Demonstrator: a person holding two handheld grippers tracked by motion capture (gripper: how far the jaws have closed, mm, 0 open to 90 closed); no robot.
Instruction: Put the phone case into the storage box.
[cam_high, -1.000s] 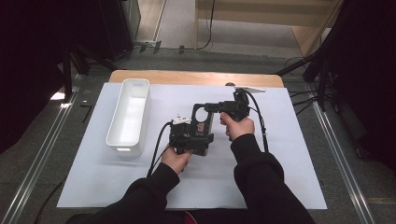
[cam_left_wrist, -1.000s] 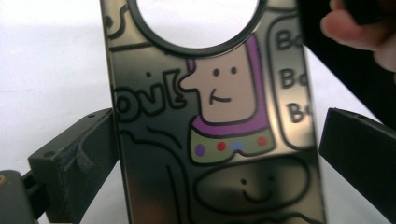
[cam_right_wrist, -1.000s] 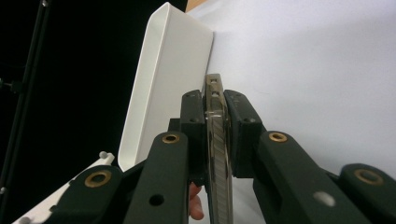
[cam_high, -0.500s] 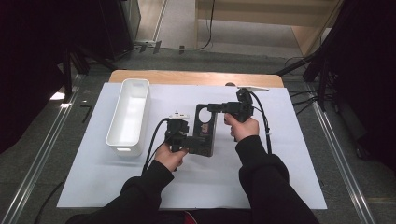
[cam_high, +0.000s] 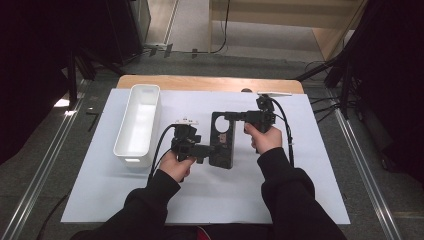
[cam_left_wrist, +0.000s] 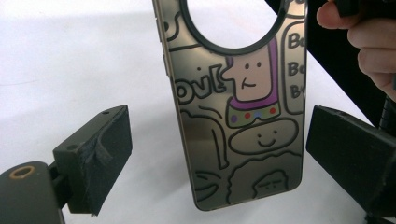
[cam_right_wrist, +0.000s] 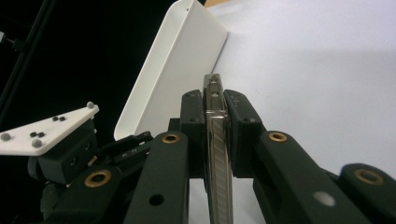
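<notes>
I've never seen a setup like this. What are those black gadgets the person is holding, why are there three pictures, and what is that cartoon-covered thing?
There is no robot here: a person sits at a table and holds a hand-operated claw in each hand. The high view looks down from above on the white sheet that covers the table. The other two pictures come from small cameras riding on the claws, looking along their black jaws.

On the sheet stands a long white bin. The cartoon-covered thing is a phone case with a round camera hole. The right claw is shut on the case's edge, so its camera sees the case end-on between the pads. The left claw is open, its two jaws standing apart on either side of the case's lower end without touching it.
</notes>
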